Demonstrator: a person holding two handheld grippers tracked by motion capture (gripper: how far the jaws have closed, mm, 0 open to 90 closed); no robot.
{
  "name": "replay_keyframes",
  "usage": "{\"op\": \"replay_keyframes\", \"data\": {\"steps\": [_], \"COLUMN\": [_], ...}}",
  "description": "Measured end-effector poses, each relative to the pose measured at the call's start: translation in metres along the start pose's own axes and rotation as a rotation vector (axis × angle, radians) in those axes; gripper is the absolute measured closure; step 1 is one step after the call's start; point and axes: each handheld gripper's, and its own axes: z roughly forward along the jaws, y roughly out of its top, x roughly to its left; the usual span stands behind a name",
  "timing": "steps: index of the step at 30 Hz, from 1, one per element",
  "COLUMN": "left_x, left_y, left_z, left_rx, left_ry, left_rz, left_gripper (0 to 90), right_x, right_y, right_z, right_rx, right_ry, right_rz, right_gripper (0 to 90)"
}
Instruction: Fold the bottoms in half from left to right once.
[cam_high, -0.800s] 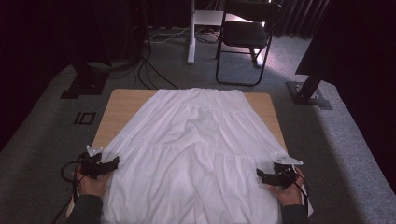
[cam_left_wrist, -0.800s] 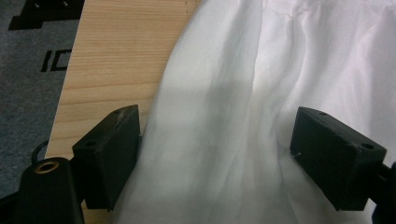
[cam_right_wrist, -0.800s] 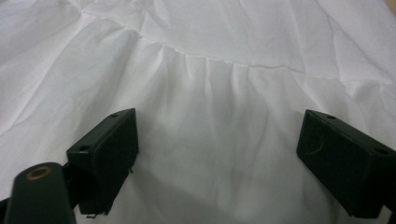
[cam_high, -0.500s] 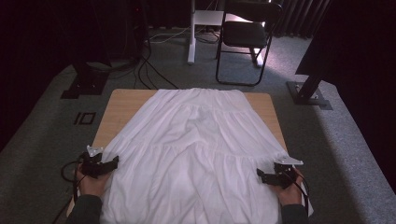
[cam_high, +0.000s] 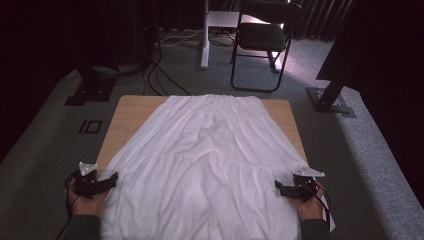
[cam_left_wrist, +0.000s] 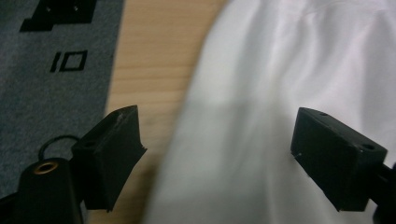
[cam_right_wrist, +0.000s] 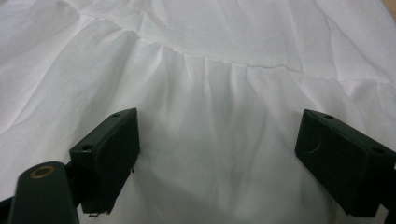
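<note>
The white skirt (cam_high: 205, 165) lies spread flat over the wooden table (cam_high: 127, 117), waistband at the far edge, hem hanging toward the person. The left gripper (cam_high: 111, 178) sits at the skirt's near left edge, the right gripper (cam_high: 278, 187) at its near right edge — both just where they were a moment ago, nothing shifted. Each pair of jaws stands wide apart, gripping nothing — cloth (cam_right_wrist: 210, 116) shows between the right pair, cloth edge and bare wood (cam_left_wrist: 149, 79) between the left.
</note>
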Motion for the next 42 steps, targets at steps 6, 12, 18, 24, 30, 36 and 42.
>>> {"op": "replay_keyframes", "data": {"steps": [6,12,18,24,30,36,42], "left_x": [-0.003,-0.004,-0.015,-0.023,0.002,0.031,0.064], "left_y": [-0.005,-0.002,0.006,0.011,0.016,0.022,0.026], "left_z": [0.004,0.002,0.0,0.004,0.003,0.005,0.006], "left_rx": [0.048,0.05,0.082,0.114,0.113,0.13,0.15], "left_ry": [-0.011,-0.025,-0.012,0.105,0.176,0.262,0.337], "left_rz": [0.047,0.06,0.135,0.239,0.23,0.214,0.156], "left_gripper": [14.1,25.8,83.7,88.0,88.4,88.4,88.5], "right_x": [0.0,0.0,-0.002,-0.018,-0.036,-0.045,-0.046], "right_y": [0.0,0.0,-0.001,-0.001,-0.01,-0.01,-0.013], "right_z": [0.0,0.0,-0.003,-0.034,-0.04,-0.039,-0.031], "right_rx": [0.0,0.0,-0.014,-0.07,-0.019,-0.01,0.031], "right_ry": [0.001,0.001,-0.011,-0.125,-0.229,-0.247,-0.212], "right_rz": [0.0,0.0,0.015,0.076,0.102,0.128,0.111], "right_gripper": [13.0,13.1,24.2,39.2,31.4,33.9,37.0]}}
